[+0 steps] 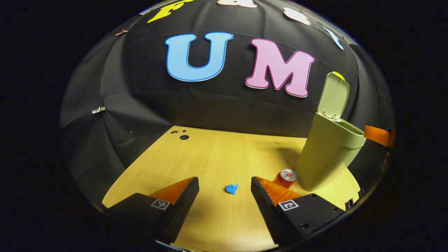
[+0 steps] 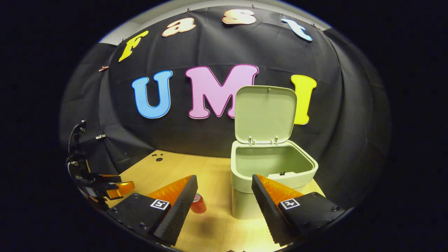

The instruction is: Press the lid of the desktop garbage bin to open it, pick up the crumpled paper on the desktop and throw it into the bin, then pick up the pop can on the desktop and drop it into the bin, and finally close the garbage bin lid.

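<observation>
One open bin (image 2: 271, 164), lid (image 2: 265, 114) upright, interior bare.

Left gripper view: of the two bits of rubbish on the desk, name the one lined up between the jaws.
The crumpled blue paper; the red pop can stands off to the right beside the bin.

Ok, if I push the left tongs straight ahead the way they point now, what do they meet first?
Most likely the small blue crumpled paper, lying on the light wooden desktop between the open left tongs. The red pop can sits off to one side. Depth is uncertain.
</observation>
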`<control>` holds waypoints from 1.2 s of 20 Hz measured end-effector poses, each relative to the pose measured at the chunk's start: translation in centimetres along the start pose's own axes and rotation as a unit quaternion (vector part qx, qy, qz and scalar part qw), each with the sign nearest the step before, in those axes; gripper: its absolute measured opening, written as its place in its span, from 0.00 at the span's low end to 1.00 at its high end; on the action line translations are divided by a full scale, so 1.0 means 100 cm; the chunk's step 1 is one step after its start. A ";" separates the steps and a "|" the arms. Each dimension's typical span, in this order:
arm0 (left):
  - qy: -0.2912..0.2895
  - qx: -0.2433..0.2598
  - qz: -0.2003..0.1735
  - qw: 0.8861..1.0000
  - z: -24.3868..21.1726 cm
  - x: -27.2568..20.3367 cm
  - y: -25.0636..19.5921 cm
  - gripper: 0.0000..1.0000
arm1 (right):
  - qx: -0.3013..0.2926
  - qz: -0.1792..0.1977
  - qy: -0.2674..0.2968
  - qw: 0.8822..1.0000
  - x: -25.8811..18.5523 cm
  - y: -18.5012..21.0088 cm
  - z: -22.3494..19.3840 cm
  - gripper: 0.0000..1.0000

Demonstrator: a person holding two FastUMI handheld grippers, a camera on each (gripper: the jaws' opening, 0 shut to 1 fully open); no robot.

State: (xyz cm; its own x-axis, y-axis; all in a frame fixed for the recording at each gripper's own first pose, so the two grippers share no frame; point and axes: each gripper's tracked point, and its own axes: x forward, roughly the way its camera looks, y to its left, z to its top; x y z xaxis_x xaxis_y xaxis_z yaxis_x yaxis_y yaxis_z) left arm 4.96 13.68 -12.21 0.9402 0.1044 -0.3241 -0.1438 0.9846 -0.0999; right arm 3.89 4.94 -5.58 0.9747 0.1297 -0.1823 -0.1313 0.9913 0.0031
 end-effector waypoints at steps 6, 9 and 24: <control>0.042 0.009 -0.001 0.999 -0.022 0.054 -0.003 0.96 | -0.009 0.012 0.024 1.000 0.010 0.003 -0.016 0.98; 0.058 0.026 -0.002 0.998 -0.037 0.077 -0.008 0.96 | -0.016 0.022 0.037 0.999 0.014 0.006 -0.025 0.98; 0.115 0.082 -0.013 0.990 -0.107 0.154 -0.018 0.95 | -0.045 0.070 0.096 0.992 0.020 0.024 -0.062 0.98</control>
State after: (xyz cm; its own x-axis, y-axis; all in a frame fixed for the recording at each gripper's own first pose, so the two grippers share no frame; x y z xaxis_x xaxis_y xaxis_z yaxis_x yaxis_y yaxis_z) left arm 16.35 12.04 -27.12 0.8453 0.0622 -0.5307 -0.0498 0.9981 0.0376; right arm 4.42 7.41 -12.06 0.8945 0.2503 -0.3704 -0.2862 0.9572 -0.0443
